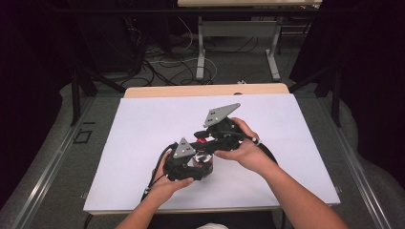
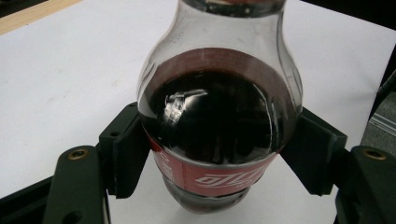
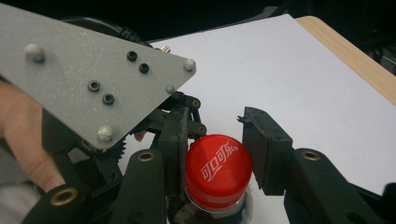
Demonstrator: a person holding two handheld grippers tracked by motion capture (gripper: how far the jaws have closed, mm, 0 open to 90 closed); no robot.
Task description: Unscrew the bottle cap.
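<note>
I have bottle [image 2: 218,126] upright on white sheet [image 1: 143,138], near sheet's middle. Left gripper [image 2: 218,154] clamped on bottle body at label height, both pads pressing glass-clear wall. Right gripper [image 3: 219,161] over bottle top, jaws closed onto red cap [image 3: 218,170]; near pad touches, far pad at cap's edge. Cap on, cola level high. I judge bracing and cap grip done; twisting off cap not yet done.
</note>
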